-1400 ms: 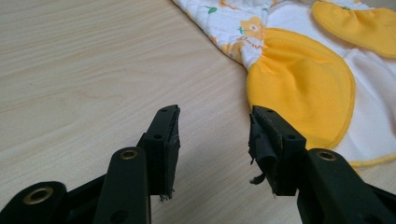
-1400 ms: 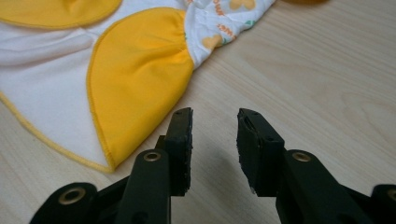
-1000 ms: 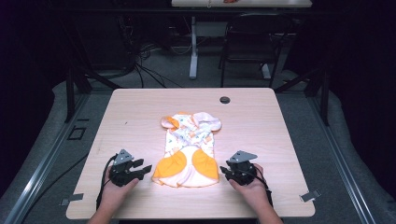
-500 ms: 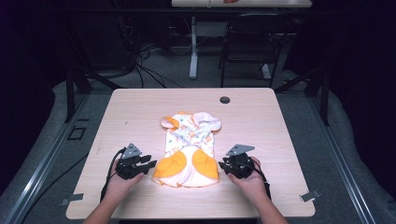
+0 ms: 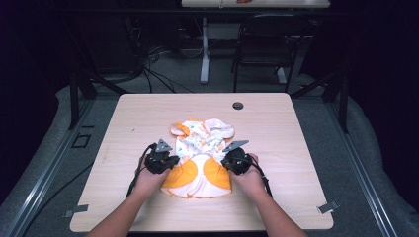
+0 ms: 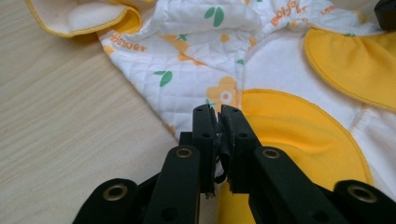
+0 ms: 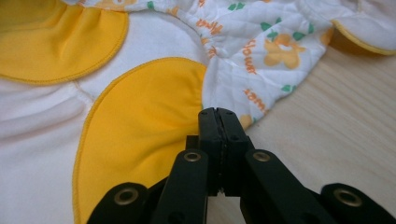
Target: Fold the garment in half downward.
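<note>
nearest the person, the left gripper (image 6: pixel 217 122) and right gripper (image 7: pixel 218 122) sit at either side edge of a baby garment (image 5: pixel 200 155) lying flat near the front middle of the table (image 5: pixel 296 143). both claws are clenched with no gap, but whether any cloth is caught between them i cannot tell. the garment looks light, soft and floppy, likely to sag. the stitched yellow hems seem the firmest places to grip. farther off, a sleeve (image 5: pixel 220 127) lies folded.

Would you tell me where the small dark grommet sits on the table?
In the high view, the grommet sits near the table's far edge, right of centre, beyond the garment.
</note>
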